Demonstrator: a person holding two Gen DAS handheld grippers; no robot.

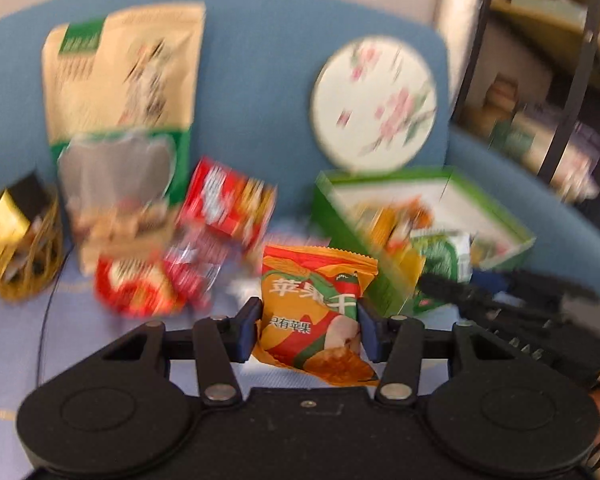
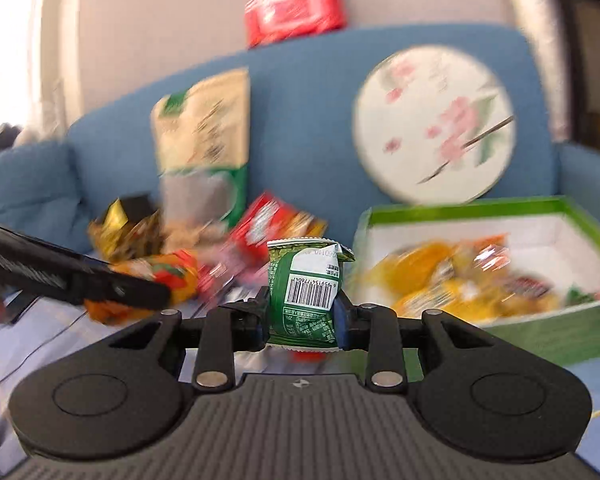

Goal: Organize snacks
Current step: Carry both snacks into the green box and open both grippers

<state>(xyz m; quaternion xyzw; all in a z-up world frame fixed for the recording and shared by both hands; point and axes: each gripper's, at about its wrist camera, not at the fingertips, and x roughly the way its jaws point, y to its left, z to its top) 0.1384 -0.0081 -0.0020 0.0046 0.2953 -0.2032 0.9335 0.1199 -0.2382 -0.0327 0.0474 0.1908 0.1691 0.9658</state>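
Green-rimmed box [image 2: 572, 322], seemingly uncrowded at right wall

An orange snack packet [image 1: 316, 312] printed with green and red shapes and white characters stands nearly upright between the left jaws, pinched at both side edges, its crimped top above them and its lower end hanging below. A small green packet [image 2: 305, 300] with a white barcode label facing back sits squeezed upright between the right jaws, its top corner folded over.
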